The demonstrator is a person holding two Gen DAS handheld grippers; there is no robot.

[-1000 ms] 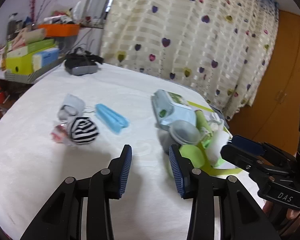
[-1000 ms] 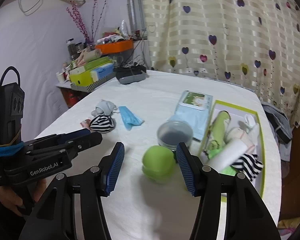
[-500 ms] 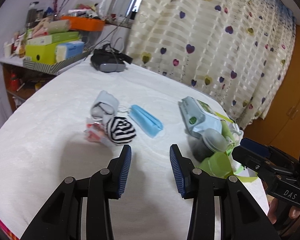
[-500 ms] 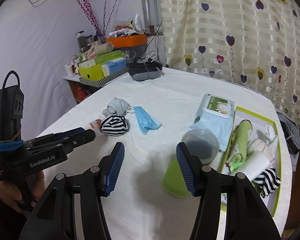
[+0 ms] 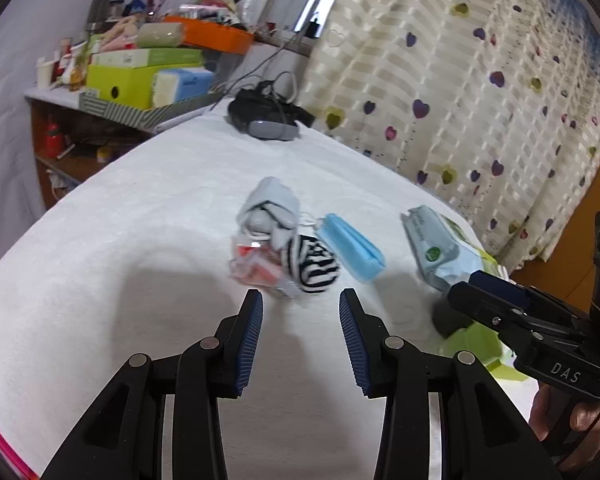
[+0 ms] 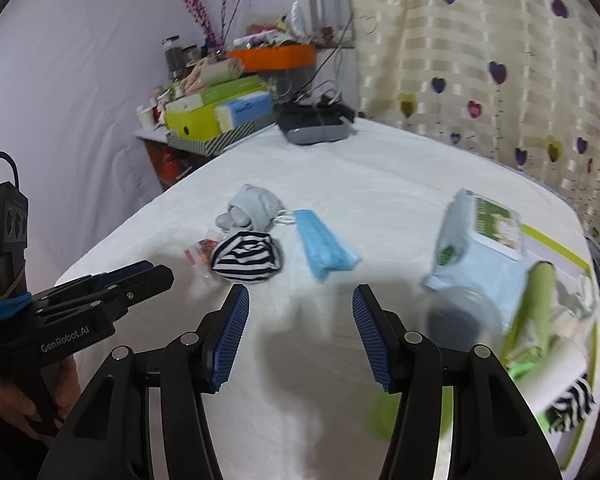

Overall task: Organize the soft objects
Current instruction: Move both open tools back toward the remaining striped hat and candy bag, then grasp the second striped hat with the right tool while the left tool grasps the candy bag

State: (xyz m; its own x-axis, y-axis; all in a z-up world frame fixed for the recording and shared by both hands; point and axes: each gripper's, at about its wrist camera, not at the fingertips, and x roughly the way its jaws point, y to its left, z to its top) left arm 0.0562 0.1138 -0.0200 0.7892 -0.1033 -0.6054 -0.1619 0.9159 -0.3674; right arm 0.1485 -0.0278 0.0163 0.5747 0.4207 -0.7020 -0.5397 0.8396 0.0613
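The job looks partly done. On the right side of the white table a green-rimmed tray already holds several soft things — a green roll, a white roll and a striped sock at its near end, plus some pale items too blurred to name. A pack of wipes leans at the tray's left edge, and a round clear tub with something dark in it sits just in front of the pack; a lime-green object lies near it, smeared by motion. What is left sits in a small cluster toward the middle of the table: a balled striped sock, a grey bundle touching it on the far side, a small red-and-clear packet pressed against its left, and a folded blue face mask just to its right. The left gripper hangs close above the table with its jaws wide apart and nothing between them, the striped sock just beyond its tips — I would guess that is the next pick. The right gripper is likewise spread wide and empty, pointed between the sock and the mask. At the far end a black headset lies apart from all this, and a cluttered shelf stands beyond the table's far left corner.
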